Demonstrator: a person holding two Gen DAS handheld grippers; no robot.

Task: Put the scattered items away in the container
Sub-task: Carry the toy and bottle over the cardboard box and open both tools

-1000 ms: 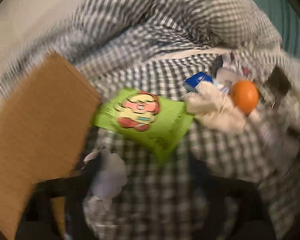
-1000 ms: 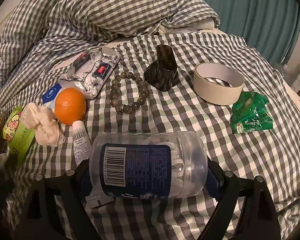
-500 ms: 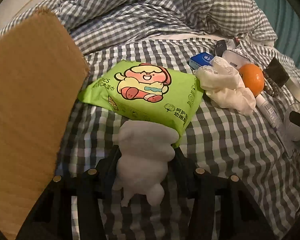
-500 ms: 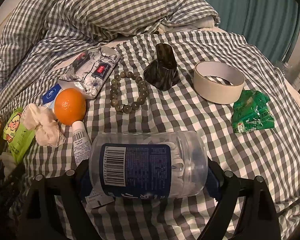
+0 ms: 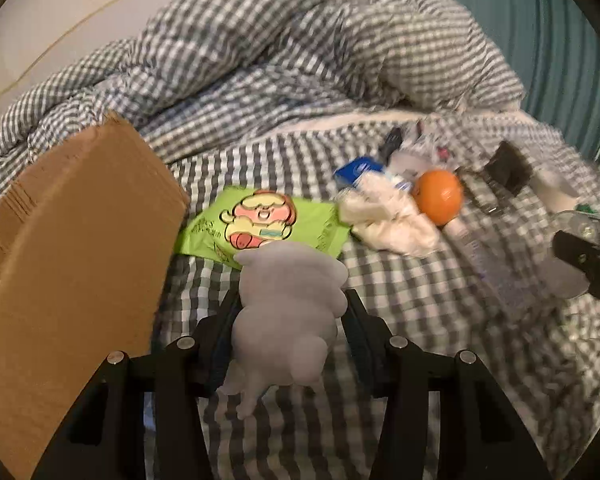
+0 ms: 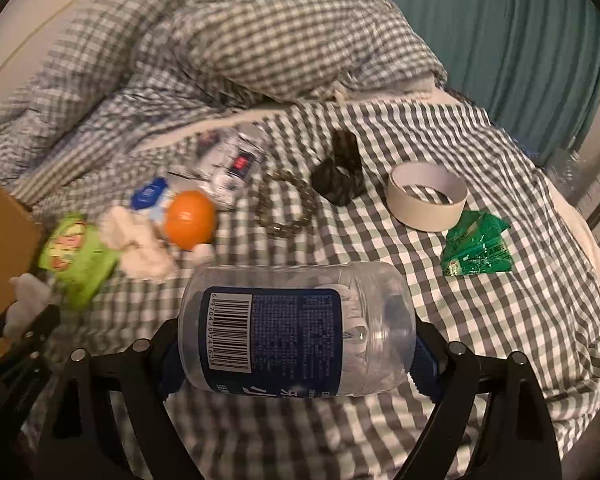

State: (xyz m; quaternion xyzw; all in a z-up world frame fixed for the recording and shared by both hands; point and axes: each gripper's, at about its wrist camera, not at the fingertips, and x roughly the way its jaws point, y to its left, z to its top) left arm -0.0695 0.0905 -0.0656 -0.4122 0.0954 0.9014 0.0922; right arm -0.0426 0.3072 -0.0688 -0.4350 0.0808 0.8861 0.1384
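My left gripper [image 5: 290,312] is shut on a small pale grey soft toy [image 5: 288,312], held above the checked bed beside the cardboard box [image 5: 68,272]. My right gripper [image 6: 296,332] is shut on a clear plastic jar with a blue label [image 6: 296,328], held above the bed. Scattered on the bed are a green wipes pack [image 5: 260,224], a crumpled white tissue [image 5: 388,220], an orange [image 6: 190,218], a blue packet [image 6: 150,194], a bead bracelet [image 6: 286,208], a black clip [image 6: 340,170], a tape roll [image 6: 426,194] and a green sachet [image 6: 476,250].
A rumpled checked duvet [image 6: 280,40] is piled at the back of the bed. A teal curtain [image 6: 520,40] hangs at the right. A floral foil packet [image 6: 236,164] lies behind the orange. The right gripper with the jar shows at the right edge of the left wrist view [image 5: 584,256].
My left gripper has lifted the soft toy and pulled back from the wipes pack. My right gripper has risen and swung a little, still holding the jar.
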